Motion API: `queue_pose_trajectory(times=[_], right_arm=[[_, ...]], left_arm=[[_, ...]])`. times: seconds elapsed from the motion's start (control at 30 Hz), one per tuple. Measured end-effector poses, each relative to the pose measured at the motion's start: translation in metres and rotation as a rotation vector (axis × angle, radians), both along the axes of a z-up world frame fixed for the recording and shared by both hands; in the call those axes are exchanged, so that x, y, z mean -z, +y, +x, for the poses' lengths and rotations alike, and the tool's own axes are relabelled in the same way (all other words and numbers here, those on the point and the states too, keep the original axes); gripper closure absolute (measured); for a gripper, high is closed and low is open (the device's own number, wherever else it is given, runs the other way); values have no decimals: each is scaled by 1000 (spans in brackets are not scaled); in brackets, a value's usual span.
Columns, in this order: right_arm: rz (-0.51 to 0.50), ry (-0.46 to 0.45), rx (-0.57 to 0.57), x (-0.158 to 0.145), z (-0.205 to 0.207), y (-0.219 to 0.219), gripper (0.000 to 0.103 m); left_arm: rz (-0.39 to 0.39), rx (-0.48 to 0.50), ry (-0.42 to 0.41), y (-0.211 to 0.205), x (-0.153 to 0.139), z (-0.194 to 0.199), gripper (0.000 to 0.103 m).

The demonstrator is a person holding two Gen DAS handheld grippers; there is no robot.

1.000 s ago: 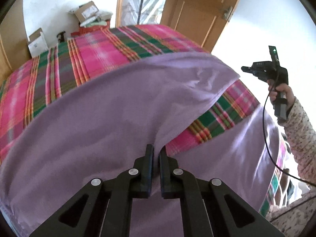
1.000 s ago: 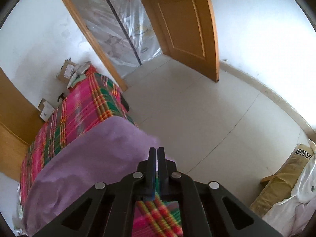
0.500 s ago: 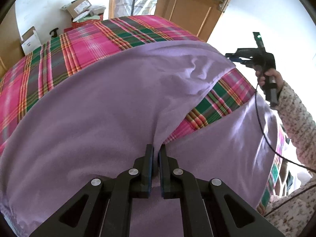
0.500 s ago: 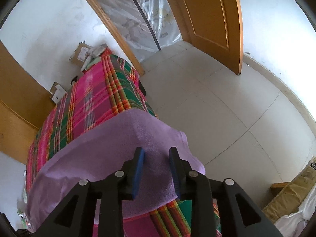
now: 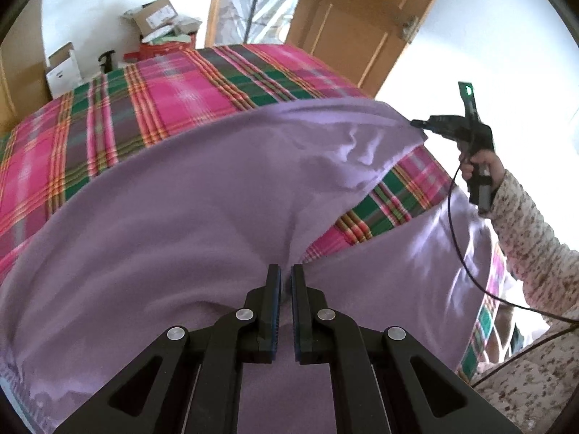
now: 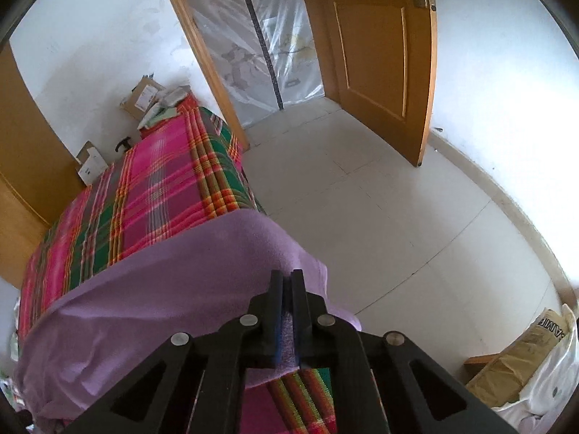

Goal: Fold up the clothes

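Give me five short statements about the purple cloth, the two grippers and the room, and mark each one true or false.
1. The left gripper is shut on the purple cloth. True.
2. The right gripper hangs open above the cloth. False: its jaws have just closed, with a fold of the cloth pinched between them.
3. The cloth lies over a plaid bedspread in pink and green. True.
4. The wooden door is closed. False: it stands open.
5. The bedspread is fully covered by the cloth. False: much of the plaid shows beyond the cloth's far edge.
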State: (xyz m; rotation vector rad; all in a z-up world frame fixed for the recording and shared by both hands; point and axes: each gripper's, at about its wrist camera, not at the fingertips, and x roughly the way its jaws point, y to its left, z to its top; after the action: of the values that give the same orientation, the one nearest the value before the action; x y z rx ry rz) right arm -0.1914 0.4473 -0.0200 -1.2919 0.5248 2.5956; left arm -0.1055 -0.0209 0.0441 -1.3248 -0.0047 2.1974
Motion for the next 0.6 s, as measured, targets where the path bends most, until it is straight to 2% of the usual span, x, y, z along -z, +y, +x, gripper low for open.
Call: queue_pose_trajectory(times=[0.1,0.2,0.3,0.43,0.6], right_arm=[[38,26,32,-8,1,-2,101],[101,-29,17,-6,-9,-9,100],[121,20,-3,-15,-9,-18,100],[122,74,-104,-27,-15,-44,100],[103,54,-337,-24,-34,-99,100]], left_arm=[[26,-30,-3,-12,-3,-1,97],[33,-74,-8,-22,-2,-8,97],[59,-118,-12,-33,1,-21,97],[85,-183,-29,-50,7,-43,98],[52,-232,-52,-58,21,-74,97]])
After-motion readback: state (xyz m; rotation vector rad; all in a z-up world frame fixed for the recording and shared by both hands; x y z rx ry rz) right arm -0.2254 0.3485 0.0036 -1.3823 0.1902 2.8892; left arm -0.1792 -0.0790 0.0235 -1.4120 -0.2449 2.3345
